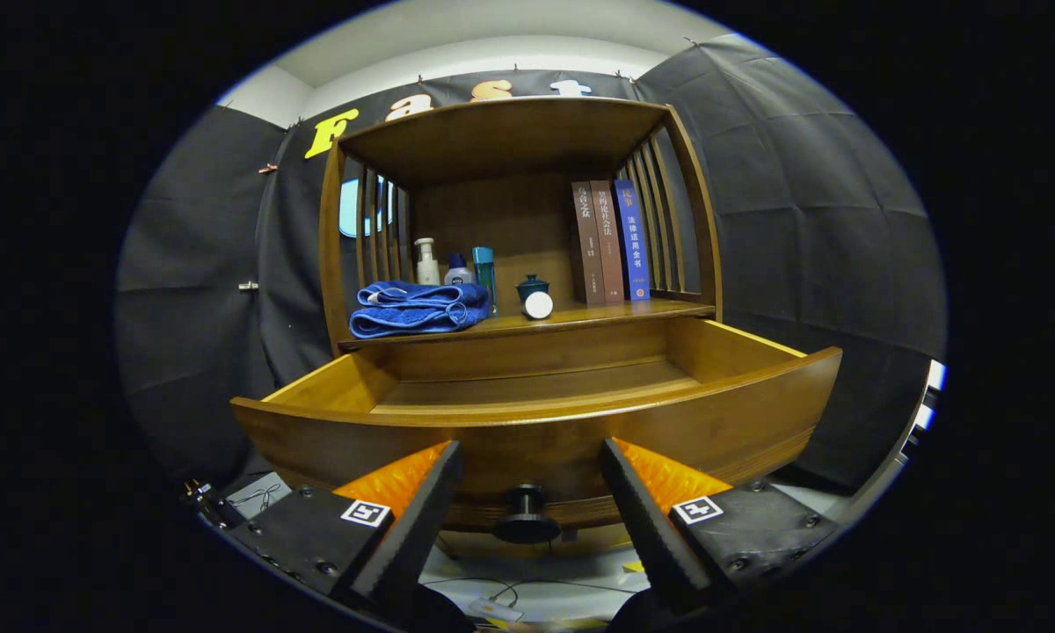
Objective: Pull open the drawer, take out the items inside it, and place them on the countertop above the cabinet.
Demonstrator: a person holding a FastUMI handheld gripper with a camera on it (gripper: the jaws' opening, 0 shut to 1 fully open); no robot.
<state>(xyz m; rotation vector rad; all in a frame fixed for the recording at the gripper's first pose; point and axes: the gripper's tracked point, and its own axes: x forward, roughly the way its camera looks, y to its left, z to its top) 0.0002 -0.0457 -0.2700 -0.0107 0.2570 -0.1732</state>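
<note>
We have the drawer [536,413] pulled open at mid frame, our gripper [527,492] with fingers apart either side of its knob [525,512], touching nothing. Next we judge: lift over the front and look inside; contents are hidden.

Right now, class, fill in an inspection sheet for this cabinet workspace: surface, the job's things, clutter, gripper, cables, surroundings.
Surface: countertop above the drawer, wooden, already holding things.
Job's things: drawer pulled open; the visible part of its floor looks bare; knob on its front.
Clutter: folded blue towel, three bottles, small teal pot, white ball, three upright books.
Gripper: gripper open, fingers either side of the knob, not touching it.
Cables: thin cables on the floor below the drawer.
Surroundings: black cloth wall.
</note>
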